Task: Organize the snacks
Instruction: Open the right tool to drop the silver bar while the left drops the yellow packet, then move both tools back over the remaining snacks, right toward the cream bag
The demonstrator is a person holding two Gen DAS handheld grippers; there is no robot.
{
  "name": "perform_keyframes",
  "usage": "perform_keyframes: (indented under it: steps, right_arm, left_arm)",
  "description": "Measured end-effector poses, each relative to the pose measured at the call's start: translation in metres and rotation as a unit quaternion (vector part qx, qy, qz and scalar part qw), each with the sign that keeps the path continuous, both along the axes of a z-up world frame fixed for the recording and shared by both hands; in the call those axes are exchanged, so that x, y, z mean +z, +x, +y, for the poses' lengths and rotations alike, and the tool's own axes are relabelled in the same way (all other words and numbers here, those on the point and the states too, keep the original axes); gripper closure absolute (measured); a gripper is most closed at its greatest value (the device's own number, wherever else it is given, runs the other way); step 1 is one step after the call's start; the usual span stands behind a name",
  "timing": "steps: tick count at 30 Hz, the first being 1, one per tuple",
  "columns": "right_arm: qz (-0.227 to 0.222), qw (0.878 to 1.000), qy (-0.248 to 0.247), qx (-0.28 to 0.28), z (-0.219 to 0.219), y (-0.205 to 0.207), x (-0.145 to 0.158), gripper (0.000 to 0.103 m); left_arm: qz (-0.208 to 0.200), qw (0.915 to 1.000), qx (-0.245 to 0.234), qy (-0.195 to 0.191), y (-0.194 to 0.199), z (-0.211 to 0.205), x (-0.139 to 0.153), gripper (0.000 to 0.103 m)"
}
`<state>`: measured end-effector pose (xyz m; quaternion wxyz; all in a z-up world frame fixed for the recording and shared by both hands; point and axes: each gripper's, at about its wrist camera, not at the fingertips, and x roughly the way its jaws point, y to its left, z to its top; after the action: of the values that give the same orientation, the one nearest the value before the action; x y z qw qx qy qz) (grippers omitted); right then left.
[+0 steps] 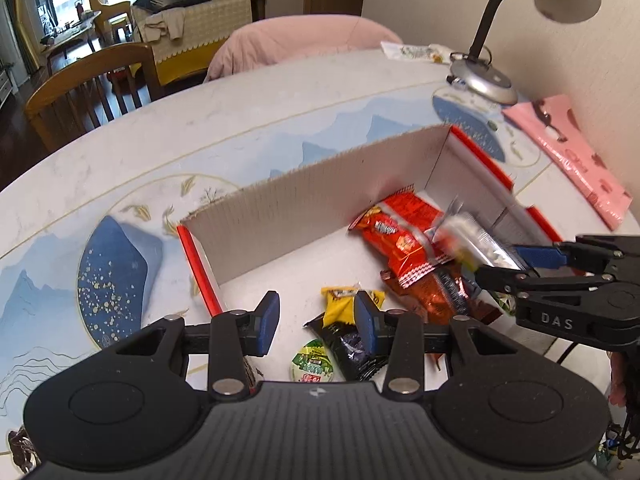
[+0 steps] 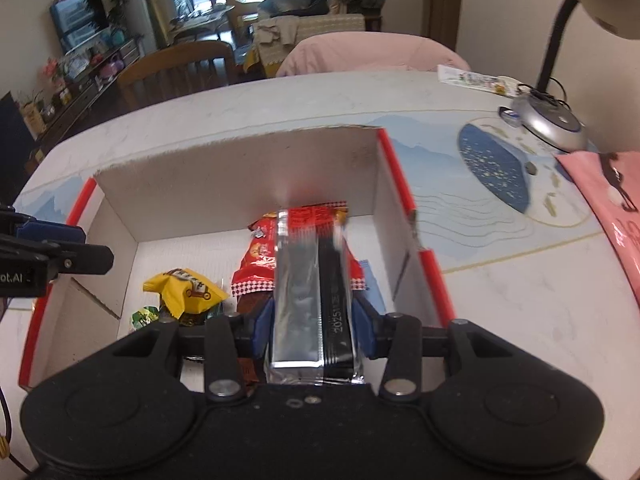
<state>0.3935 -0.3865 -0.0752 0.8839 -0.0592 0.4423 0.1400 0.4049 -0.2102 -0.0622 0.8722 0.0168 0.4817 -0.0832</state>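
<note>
Two handheld grippers hang over a red-edged cardboard box [image 2: 384, 184] on a counter [image 2: 520, 304] patterned with blue mountains. The right gripper [image 2: 314, 326] is clamped on a long silver-and-black snack packet [image 2: 308, 288], its blue pads pressing both sides; the packet points forward and down into the box, above a red snack bag [image 2: 260, 260]. The left wrist view shows the same packet [image 1: 476, 240] blurred, held over the red bag [image 1: 396, 232] at the box's right side. The left gripper [image 1: 318, 322] is parted and empty, its blue pads [image 1: 268, 320] standing apart above the box's near end. Beneath it lie a yellow packet [image 1: 340, 304], a dark packet [image 1: 352, 344] and a small round green-lidded cup [image 1: 312, 366], all on the box floor. A brownish-red wrapper [image 1: 436, 292] lies just under the red bag. A grey desk lamp [image 1: 486, 80] and a pink bag [image 1: 576, 152] sit on the counter beyond the box.
</note>
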Motion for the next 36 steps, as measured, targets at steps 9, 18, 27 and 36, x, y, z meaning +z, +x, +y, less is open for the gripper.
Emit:
perform_keyframes:
  steps: [9,18,27,36]
  right_arm:
    - [0.009,1.0,0.004,0.02,-0.001,0.007,-0.002,0.06]
    - [-0.004,0.999,0.029,0.038,-0.007,-0.002,0.018,0.06]
    - [-0.037,0.995,0.053,0.07,0.004,-0.024,0.044,0.06]
    - [-0.055,0.989,0.099,0.099,0.021,-0.041,0.062,0.058]
  left_arm:
    - [0.005,1.0,0.004,0.003,-0.004,-0.004,-0.006,0.063]
    - [-0.014,0.9998,0.016,-0.003,-0.021,-0.001,0.007,0.063]
    - [-0.048,0.9985,0.026,-0.005,-0.05,0.001,0.03,0.063]
    - [-0.074,0.9962,0.043,-0.017,-0.082,0.021,0.049,0.058]
